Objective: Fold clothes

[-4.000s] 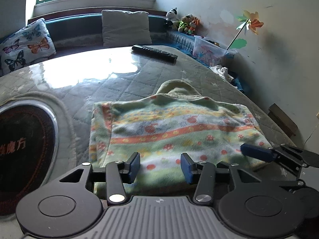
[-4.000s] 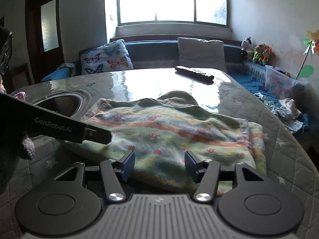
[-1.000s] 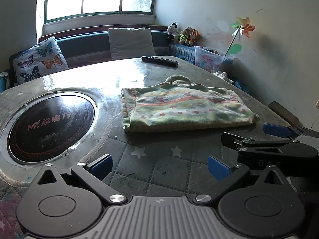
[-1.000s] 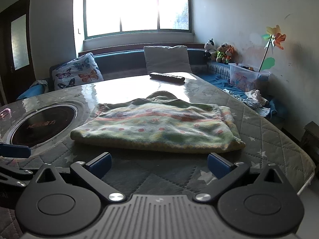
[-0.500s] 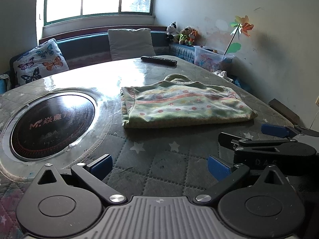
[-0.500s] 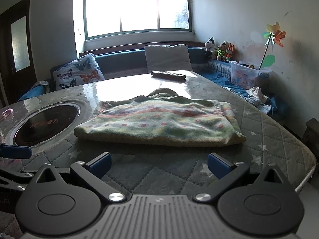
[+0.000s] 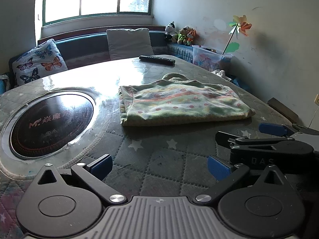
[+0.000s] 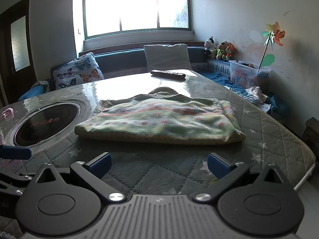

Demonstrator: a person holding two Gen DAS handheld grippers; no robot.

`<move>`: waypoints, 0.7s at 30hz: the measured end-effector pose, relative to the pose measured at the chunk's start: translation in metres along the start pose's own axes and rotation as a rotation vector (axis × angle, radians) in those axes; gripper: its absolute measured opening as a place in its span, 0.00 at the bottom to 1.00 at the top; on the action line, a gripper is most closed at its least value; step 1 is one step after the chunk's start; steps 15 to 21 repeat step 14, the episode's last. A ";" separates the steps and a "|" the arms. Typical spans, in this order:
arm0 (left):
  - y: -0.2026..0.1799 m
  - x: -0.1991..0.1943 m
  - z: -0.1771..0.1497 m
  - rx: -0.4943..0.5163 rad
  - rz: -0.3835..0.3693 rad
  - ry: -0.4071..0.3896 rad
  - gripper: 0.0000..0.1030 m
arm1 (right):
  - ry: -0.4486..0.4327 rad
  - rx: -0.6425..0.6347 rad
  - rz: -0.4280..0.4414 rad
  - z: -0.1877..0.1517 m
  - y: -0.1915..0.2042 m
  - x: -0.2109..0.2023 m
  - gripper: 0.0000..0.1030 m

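Ahead of both claws, well clear, garment (image 7: 179,103) lies folded flat on the table (image 7: 151,159). Left claw (image 7: 159,164) and right claw (image 8: 159,164) both spread wide, holding nothing. Fold looks finished; next move, if any: one halving fold, gripping one side edge.
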State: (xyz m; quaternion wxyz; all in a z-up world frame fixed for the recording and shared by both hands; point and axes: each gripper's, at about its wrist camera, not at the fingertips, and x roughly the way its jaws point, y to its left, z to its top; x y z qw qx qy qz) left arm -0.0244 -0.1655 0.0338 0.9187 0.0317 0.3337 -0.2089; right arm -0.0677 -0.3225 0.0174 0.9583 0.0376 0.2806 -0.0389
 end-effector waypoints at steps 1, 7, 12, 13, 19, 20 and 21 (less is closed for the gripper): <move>0.000 0.000 0.000 0.000 0.000 0.001 1.00 | 0.002 0.000 0.000 0.000 0.000 0.001 1.00; 0.002 0.003 0.000 -0.006 0.000 0.008 1.00 | 0.011 -0.003 -0.002 -0.001 0.001 0.004 1.00; 0.005 0.005 0.000 -0.012 0.004 0.011 1.00 | 0.019 -0.002 -0.002 -0.001 0.002 0.007 1.00; 0.005 0.006 0.000 -0.013 0.001 0.013 1.00 | 0.021 -0.003 -0.003 -0.001 0.002 0.008 1.00; 0.006 0.007 0.000 -0.014 -0.001 0.014 1.00 | 0.023 -0.004 -0.003 -0.001 0.002 0.008 1.00; 0.006 0.007 0.000 -0.014 -0.001 0.014 1.00 | 0.023 -0.004 -0.003 -0.001 0.002 0.008 1.00; 0.006 0.007 0.000 -0.014 -0.001 0.014 1.00 | 0.023 -0.004 -0.003 -0.001 0.002 0.008 1.00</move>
